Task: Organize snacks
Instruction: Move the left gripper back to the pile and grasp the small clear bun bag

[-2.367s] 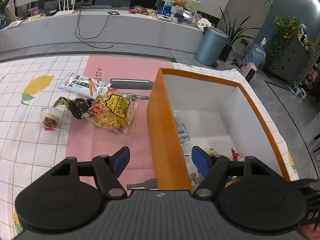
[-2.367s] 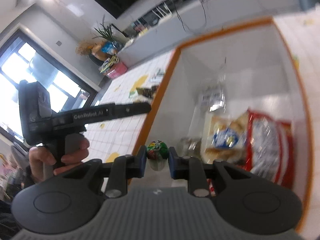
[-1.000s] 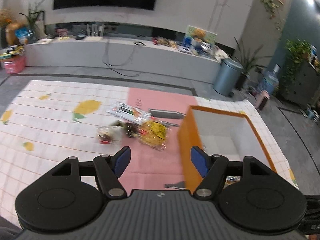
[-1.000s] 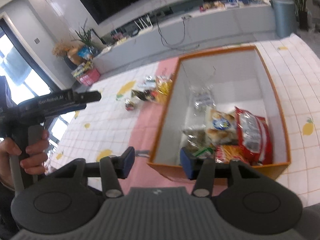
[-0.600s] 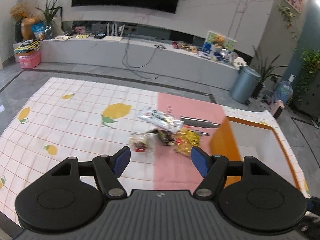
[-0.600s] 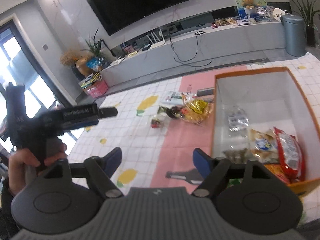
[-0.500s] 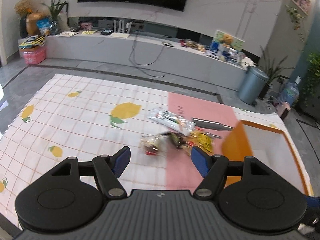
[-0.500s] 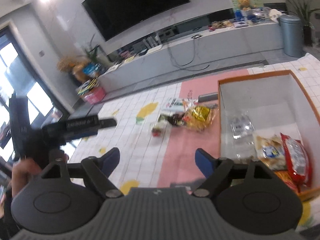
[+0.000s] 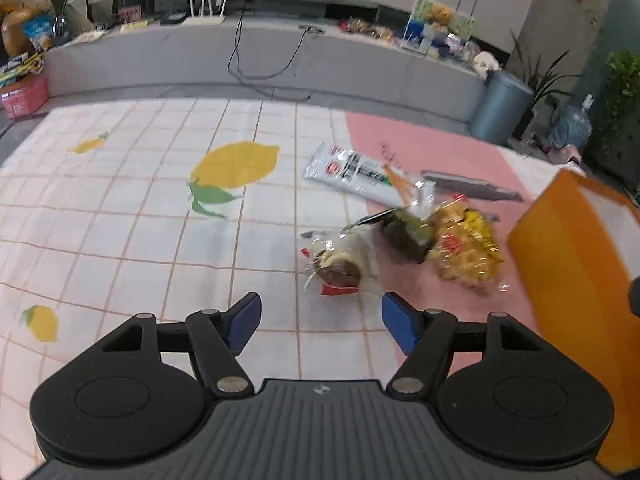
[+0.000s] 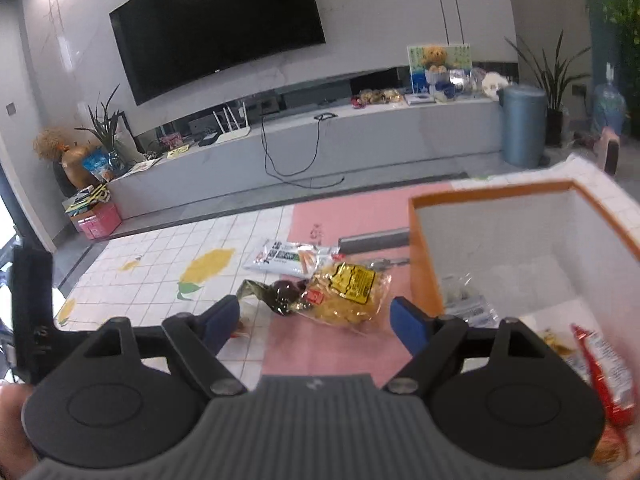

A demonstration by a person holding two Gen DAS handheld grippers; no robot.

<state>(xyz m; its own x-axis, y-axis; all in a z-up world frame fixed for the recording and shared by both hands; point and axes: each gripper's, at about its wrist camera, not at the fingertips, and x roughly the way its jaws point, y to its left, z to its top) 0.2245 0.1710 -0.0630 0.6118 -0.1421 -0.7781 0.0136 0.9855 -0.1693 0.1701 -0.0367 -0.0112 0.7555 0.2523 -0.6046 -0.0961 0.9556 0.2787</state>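
Observation:
Four loose snacks lie on the cloth: a clear-wrapped small cake (image 9: 340, 264), a dark green wrapped snack (image 9: 406, 232) (image 10: 280, 294), a yellow crinkly bag (image 9: 464, 244) (image 10: 348, 292) and a white packet (image 9: 352, 172) (image 10: 284, 258). My left gripper (image 9: 320, 320) hovers just short of the small cake, its jaws wide and closing slightly, with nothing between them. My right gripper (image 10: 316, 318) is open and empty above the yellow bag. The orange box (image 9: 568, 260) (image 10: 424, 248) stands to the right; a red bag (image 10: 604, 368) and a clear packet (image 10: 468, 306) lie inside.
A grey bar (image 9: 468, 188) (image 10: 372, 242) lies on the pink mat behind the snacks. The lemon-print checked cloth (image 9: 120, 220) spreads out to the left. A hand (image 10: 12, 432) holds the other gripper's body (image 10: 32, 320) at the left edge. A grey bench runs along the back.
Both grippers swung left from the box toward the loose snacks, and the left dropped closer to the cloth. The right gripper's jaws opened wide after leaving the box.

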